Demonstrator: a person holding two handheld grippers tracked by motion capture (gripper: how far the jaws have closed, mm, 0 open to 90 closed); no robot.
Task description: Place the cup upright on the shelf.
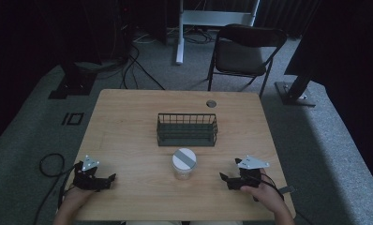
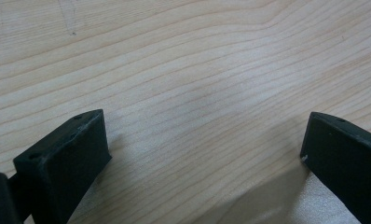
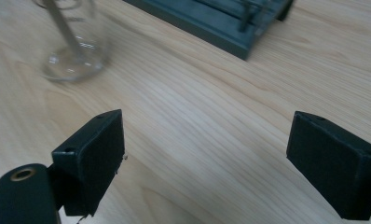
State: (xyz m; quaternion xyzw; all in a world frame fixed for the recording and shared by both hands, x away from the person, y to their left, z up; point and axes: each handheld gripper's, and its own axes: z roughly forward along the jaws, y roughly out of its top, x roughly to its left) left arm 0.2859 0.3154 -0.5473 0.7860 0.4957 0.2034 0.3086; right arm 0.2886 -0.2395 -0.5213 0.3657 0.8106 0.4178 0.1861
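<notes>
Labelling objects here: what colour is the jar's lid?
White with a grey stripe across it; the jar lid shows best in the high view.

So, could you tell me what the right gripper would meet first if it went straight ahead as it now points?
Probably the wire basket: the right gripper has open jaws over bare table, and the clear jar sits off to the side. Depth is uncertain.

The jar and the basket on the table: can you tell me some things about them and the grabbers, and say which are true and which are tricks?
1. The jar stands inside the wire basket. False: it stands on the table, nearer the person than the basket.
2. The jar has a white lid. True.
3. The left gripper holds the jar. False: its jaws are apart and hold nothing.
4. The right gripper is open. True.
</notes>
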